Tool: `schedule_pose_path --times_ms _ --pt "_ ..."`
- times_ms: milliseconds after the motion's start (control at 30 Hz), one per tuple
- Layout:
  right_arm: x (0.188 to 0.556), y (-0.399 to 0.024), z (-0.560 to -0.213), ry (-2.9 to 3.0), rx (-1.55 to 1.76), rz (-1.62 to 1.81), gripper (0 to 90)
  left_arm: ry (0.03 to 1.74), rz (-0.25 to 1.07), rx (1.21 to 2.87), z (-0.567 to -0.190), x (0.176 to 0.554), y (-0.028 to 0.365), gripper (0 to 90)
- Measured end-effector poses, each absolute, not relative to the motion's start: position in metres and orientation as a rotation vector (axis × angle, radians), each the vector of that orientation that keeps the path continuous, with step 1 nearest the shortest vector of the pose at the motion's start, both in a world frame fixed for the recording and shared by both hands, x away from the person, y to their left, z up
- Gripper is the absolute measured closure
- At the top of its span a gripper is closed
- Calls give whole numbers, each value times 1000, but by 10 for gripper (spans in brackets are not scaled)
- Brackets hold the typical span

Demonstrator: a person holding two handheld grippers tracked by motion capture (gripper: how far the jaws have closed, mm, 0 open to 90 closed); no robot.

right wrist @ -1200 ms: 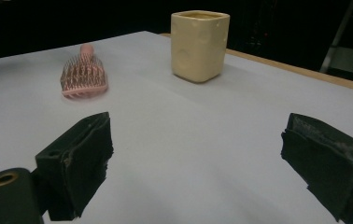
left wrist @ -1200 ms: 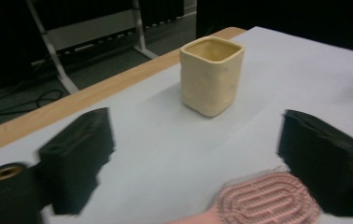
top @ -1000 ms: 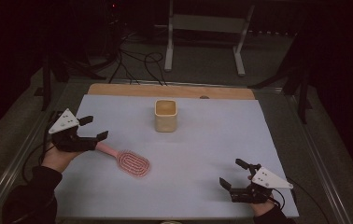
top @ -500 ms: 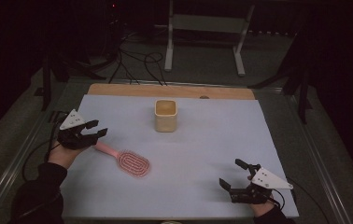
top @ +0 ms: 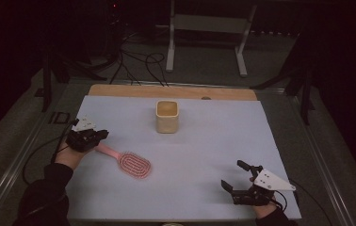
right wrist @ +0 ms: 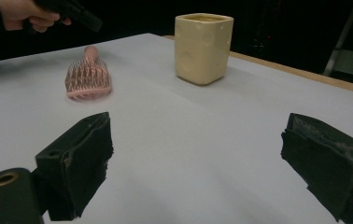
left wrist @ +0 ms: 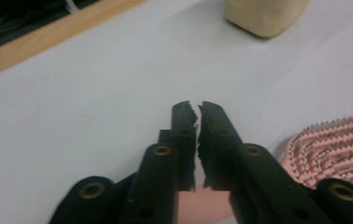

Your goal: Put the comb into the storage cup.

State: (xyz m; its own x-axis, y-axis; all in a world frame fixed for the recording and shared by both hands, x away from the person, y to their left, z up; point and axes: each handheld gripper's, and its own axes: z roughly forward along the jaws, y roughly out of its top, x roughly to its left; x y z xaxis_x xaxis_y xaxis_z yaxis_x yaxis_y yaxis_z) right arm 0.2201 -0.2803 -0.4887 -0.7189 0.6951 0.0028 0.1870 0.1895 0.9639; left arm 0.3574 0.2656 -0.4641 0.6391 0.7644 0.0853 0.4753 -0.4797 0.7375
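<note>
From the high view, the left gripper is sitting low at the handle end of a pink hairbrush, which is lying flat on the pale blue mat, bristles up, head pointing toward the person's near edge. The cream square cup is standing upright further back, well apart from the brush, probably as the place where the brush belongs. The right gripper is resting near the front right corner, jaws spread wide with nothing between them, seemingly waiting out of the way.

In the left gripper view, the jaws are standing almost together after just closing, and a strip of pink handle is showing under them near the bottom edge; whether the pads are actually pinching it I cannot tell, since the tips are meeting over bare mat beyond it.

In the right gripper view, its open jaws are framing the mat, with the brush and cup far ahead.
</note>
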Motion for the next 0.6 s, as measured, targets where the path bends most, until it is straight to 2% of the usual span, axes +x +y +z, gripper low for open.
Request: schedule_pose_path --times_ms 67,600 --pt "220 -281 -489 2034 826 1550 84 967 524 2195 -470 360 263 900" --pt "221 -281 -490 2035 835 1557 84 965 483 2381 -493 373 248 900"
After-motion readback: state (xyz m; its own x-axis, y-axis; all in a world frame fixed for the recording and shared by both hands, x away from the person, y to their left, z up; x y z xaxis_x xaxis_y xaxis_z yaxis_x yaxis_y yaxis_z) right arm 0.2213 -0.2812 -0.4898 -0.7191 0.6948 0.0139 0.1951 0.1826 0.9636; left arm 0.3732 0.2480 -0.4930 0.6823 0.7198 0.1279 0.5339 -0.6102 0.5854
